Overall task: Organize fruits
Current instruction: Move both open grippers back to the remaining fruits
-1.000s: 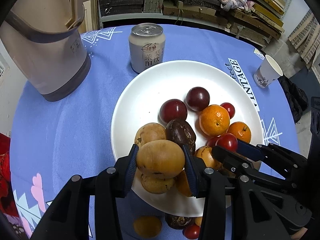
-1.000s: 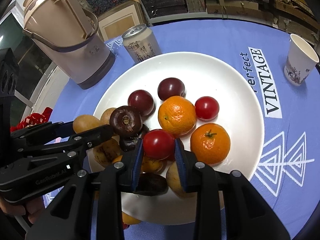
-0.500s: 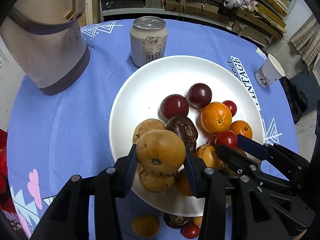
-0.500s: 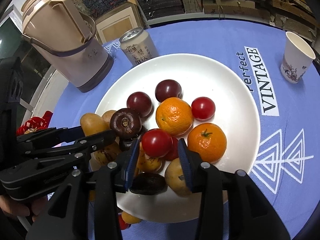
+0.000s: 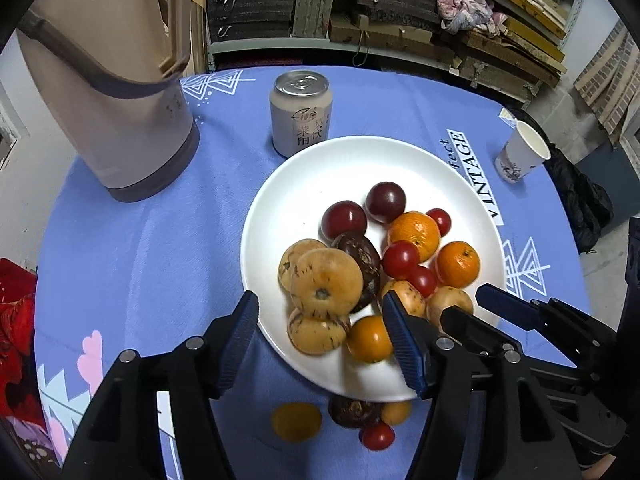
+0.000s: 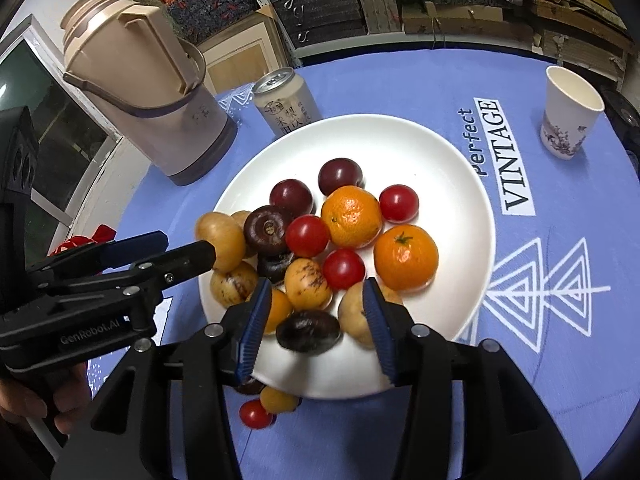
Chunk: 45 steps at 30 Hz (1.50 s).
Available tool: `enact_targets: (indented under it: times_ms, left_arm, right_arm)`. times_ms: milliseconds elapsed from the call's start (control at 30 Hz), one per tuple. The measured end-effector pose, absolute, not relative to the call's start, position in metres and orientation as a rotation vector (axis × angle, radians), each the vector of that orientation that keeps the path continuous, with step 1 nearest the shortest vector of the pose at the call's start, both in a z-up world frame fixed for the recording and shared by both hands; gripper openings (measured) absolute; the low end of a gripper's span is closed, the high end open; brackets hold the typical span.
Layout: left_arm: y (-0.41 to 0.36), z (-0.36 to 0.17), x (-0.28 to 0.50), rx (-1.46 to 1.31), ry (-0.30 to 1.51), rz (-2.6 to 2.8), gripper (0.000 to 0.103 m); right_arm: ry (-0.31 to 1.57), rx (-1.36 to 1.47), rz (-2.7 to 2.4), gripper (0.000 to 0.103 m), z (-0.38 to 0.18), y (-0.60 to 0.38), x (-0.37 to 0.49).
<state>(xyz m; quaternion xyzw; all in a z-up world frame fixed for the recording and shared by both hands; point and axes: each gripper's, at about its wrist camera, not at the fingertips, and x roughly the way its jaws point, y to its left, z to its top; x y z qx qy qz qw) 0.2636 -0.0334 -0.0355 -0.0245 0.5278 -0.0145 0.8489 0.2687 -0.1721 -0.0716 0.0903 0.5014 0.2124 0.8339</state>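
I'm spreading both grippers' jaws, which have just been opening: left gripper (image 5: 320,336) is letting go of the tan fruit (image 5: 326,282) onto the pile on the white plate (image 5: 340,168), right gripper (image 6: 314,322) is freeing the red tomato (image 6: 307,236), nothing clamped now. Lifting straight up w/o nudging the stack, since it's heaped & could roll. Cloth is reading "Perfect VINTAGE" (image 6: 502,156); other gripper's body says "GenRobot.AI" (image 6: 94,326); can (image 6: 286,104) has Chinese characters.

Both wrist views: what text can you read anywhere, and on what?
"Perfect VINTAGE": white panel printed on the blue tablecloth.
"GenRobot.AI": side of the left gripper.
Can: Chinese characters on its label, too blurred to read.
Thermos: small mark, unreadable.
Paper cup: floral pattern, no words.
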Motion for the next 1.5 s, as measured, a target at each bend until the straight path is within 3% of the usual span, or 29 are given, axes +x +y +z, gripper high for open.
enact_targets:
  times_ms: [200, 533, 1500]
  left_arm:
    - [-0.037, -0.025, 0.246, -0.041, 1.100, -0.038, 0.065]
    - [-0.027, -0.031, 0.209, -0.056, 1.125, -0.034, 0.066]
    - [0.002, -0.102, 0.186, -0.041, 1.274, -0.029, 0.066]
  right_arm:
    - [1.052, 0.186, 0.450, 0.047, -0.062, -0.175, 0.251]
    - [1.060, 0.157, 0.439, 0.059, -0.066, -0.184, 0.211]
    - [1.164, 0.092, 0.482, 0.061, -0.104, -0.161, 0.179]
